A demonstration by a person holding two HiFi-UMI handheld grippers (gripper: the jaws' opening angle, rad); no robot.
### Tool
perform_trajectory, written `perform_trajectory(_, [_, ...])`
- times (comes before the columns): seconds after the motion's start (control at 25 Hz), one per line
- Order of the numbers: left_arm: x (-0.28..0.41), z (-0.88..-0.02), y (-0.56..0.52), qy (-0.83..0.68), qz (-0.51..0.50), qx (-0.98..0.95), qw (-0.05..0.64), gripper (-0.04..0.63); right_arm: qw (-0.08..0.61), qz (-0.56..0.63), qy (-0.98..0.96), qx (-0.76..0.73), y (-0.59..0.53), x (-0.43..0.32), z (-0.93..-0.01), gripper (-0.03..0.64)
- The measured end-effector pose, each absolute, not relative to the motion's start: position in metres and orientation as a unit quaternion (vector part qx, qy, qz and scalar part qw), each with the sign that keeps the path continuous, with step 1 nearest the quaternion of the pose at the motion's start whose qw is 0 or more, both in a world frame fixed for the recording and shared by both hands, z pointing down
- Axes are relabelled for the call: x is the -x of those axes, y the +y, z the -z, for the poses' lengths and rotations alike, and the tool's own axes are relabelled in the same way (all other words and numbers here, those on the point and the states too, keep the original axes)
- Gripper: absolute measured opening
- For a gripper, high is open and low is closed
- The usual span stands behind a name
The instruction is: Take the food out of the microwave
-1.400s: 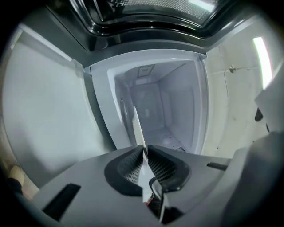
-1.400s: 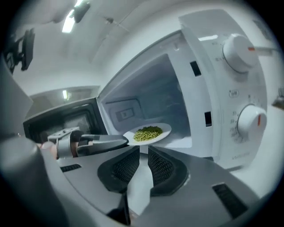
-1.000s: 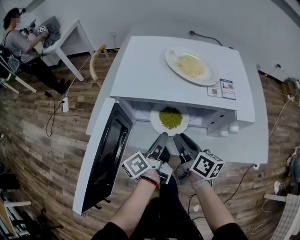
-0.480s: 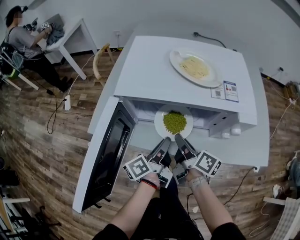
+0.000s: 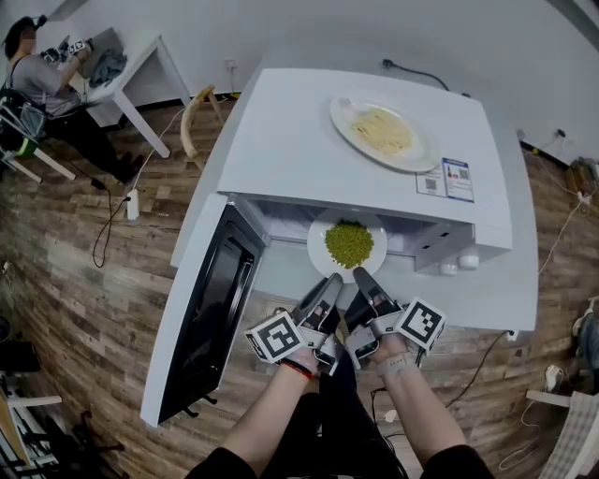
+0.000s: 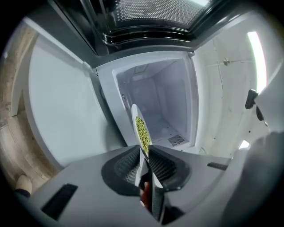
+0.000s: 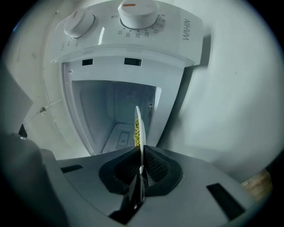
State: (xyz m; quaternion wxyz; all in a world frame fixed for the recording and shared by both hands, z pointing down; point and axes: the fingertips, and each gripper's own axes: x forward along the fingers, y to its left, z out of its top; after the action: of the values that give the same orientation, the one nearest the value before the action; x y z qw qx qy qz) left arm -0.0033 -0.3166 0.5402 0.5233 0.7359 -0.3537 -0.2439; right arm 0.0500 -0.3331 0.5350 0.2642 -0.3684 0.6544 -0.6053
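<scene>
A white plate of green peas point(image 5: 348, 245) sticks halfway out of the open white microwave point(image 5: 309, 154). Both grippers hold its near rim side by side. My left gripper point(image 5: 329, 284) is shut on the rim. Its jaws have just been opening a little, with the rim still between the pads. My right gripper point(image 5: 363, 279) is shut on the rim beside it. In the left gripper view the plate point(image 6: 141, 132) shows edge-on, running into the left gripper point(image 6: 144, 148). The right gripper view shows the plate point(image 7: 138, 126) the same way, clamped in the right gripper point(image 7: 141, 148).
The microwave door point(image 5: 211, 313) hangs open to the left. A second plate with pale noodles point(image 5: 382, 132) rests on the microwave's top. Control knobs point(image 7: 137, 11) sit beside the cavity. A chair point(image 5: 195, 122) and a seated person point(image 5: 37, 84) at a table are far left.
The plate of peas has slid a little farther out of the cavity toward me. The right gripper has rolled about its own axis on the rim. Both grippers stay on the plate.
</scene>
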Motion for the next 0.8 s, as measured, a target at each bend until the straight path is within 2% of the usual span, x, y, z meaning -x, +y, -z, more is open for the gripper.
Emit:
perform_trajectory(0.56, [0.012, -0.525, -0.305, -0.347, 0.218, -0.774, 0.483, 0.084, 0.255, 0.628, 0.642, 0.358, -0.298, -0.056, -0.522, 0.04])
perform_trajectory(0.8, [0.006, -0.522, -0.284, -0.332, 0.206, -0.781, 0.488, 0.089, 0.246, 0.619, 0.65, 0.366, -0.276, -0.061, -0.519, 0.04])
